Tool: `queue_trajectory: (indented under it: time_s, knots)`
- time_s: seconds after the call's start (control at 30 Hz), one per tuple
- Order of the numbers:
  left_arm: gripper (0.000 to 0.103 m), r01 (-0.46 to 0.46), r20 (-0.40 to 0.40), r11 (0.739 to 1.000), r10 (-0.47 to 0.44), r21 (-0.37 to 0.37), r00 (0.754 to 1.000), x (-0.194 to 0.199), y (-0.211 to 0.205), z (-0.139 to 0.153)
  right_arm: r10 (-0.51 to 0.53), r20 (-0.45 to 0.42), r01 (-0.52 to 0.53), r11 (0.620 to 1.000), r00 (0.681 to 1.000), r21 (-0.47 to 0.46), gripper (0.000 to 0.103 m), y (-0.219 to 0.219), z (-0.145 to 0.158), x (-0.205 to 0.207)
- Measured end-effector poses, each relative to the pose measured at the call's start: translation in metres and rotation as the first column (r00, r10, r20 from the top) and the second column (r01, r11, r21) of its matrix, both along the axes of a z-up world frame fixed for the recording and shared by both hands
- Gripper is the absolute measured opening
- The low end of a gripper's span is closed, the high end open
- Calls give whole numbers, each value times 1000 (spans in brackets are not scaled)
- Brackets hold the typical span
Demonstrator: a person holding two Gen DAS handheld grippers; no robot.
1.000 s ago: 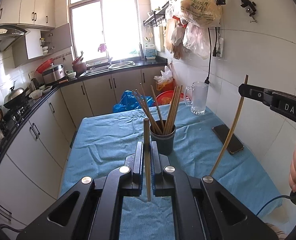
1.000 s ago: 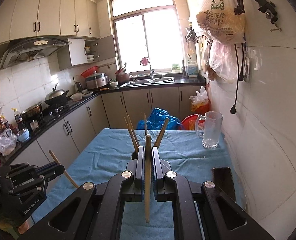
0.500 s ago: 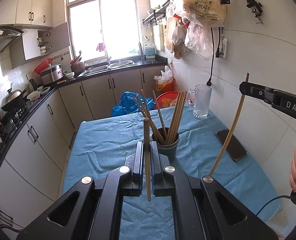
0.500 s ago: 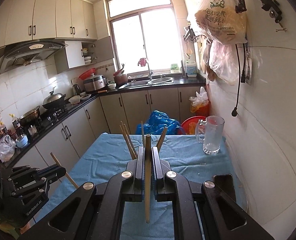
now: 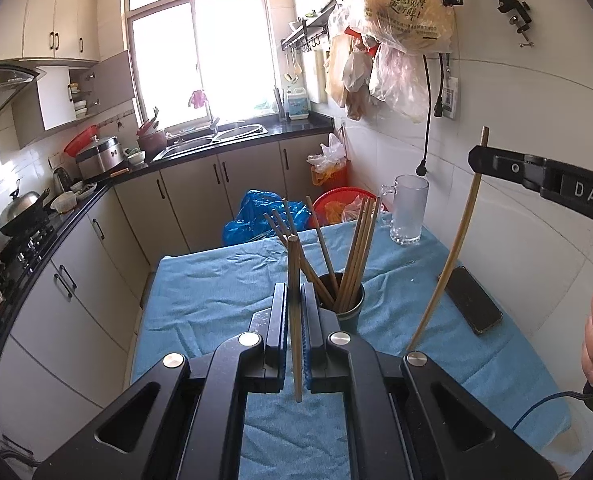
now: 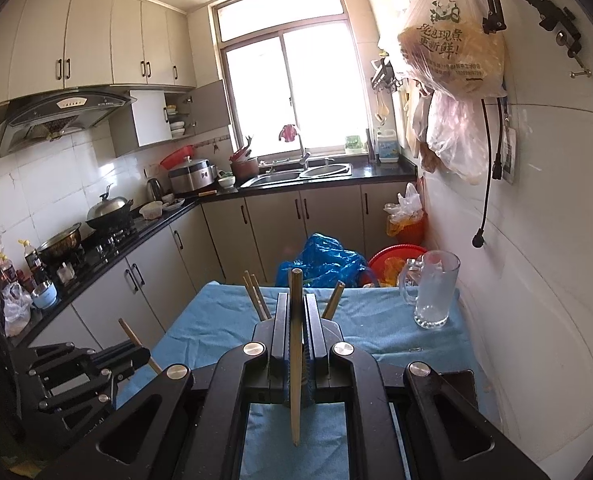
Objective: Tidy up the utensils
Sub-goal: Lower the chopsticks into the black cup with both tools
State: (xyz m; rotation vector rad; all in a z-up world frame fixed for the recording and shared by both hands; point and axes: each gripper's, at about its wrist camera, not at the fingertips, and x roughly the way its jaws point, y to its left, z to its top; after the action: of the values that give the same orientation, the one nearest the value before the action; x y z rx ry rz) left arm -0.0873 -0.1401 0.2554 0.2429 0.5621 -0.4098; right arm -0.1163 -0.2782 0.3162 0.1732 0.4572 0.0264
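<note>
Most chopsticks already stand in the dark cup [image 5: 350, 306] on the blue-clothed surface [image 5: 200, 292]. My left gripper [image 5: 294, 312] pinches one chopstick [image 5: 293, 280], my right gripper [image 6: 296, 320] another chopstick [image 6: 295, 344]; both are still to be dropped in.

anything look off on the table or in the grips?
Nothing spilled or damaged. The chopsticks in the dark cup splay unevenly. A phone lies on the blue cloth near the right edge. Left gripper and right gripper each clamp one chopstick upright.
</note>
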Motion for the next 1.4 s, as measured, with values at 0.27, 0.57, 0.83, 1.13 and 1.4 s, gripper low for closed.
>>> queue_trajectory:
  time_s: [0.27,0.57,0.83,1.13,1.4]
  knots:
    - [6,6,-11,1000,-6,-3,1000,14,-1,3,-8,14,8,1000,1000,8,7,-4,8,14]
    - [6,11,-3,1000,-11,-22,1000,38,-5,18,-24,34,24,1000,999,13,7,-9,15,30]
    - [6,9,-4,996,-10,-90,1000,69,-10,41,-47,47,45,998,998,35,7,-16,15,48]
    - [6,14,8,979,-12,-201,1000,92,-11,55,-61,48,57,995,997,84,7,-25,10,73]
    - [6,41,-1,968,-42,-246,999,109,-26,44,-72,70,65,993,995,102,7,-25,3,84]
